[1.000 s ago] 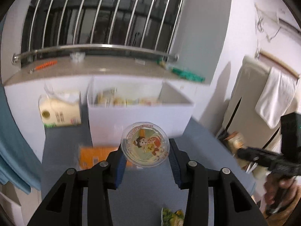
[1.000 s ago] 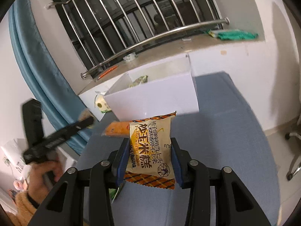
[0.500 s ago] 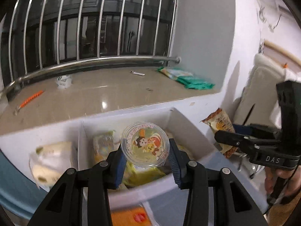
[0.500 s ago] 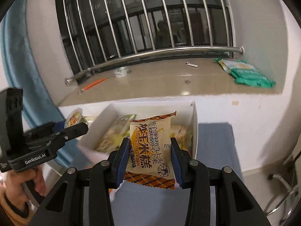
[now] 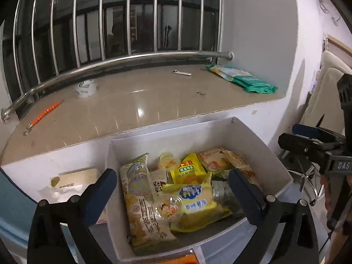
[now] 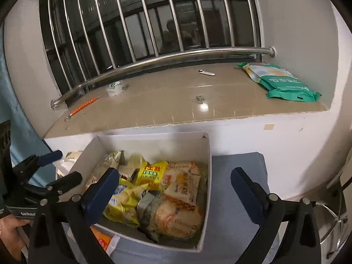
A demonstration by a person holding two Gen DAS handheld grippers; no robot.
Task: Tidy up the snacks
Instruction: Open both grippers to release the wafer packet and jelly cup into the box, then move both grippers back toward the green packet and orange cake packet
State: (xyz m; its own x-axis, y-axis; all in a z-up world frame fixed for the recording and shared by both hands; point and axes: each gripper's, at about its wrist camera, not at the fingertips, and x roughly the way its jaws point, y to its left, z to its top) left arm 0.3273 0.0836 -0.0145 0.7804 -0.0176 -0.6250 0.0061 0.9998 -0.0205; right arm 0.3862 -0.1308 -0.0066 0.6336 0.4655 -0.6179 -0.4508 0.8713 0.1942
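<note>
A white box (image 5: 253, 136) (image 6: 208, 167) on the blue table holds several snack packs. My left gripper (image 5: 173, 189) is open and empty above the box; the clear jelly cup (image 5: 170, 205) lies in it on a long beige pack (image 5: 140, 202), beside a yellow pack (image 5: 195, 200). My right gripper (image 6: 173, 187) is open and empty above the box; the yellow corn-cake pack (image 6: 183, 186) lies among the snacks. Each gripper shows in the other's view, the right one (image 5: 308, 140) and the left one (image 6: 44, 167).
A windowsill (image 5: 136, 101) with a green bag (image 5: 242, 79) and an orange pen (image 5: 44, 114) runs behind the box under window bars. An orange pack (image 6: 102, 241) lies on the table before the box. A beige carton (image 5: 72, 182) stands left of it.
Both grippers have opened over the box. The jelly cup left my left gripper and the corn-cake pack left my right one; both now lie in the box.
</note>
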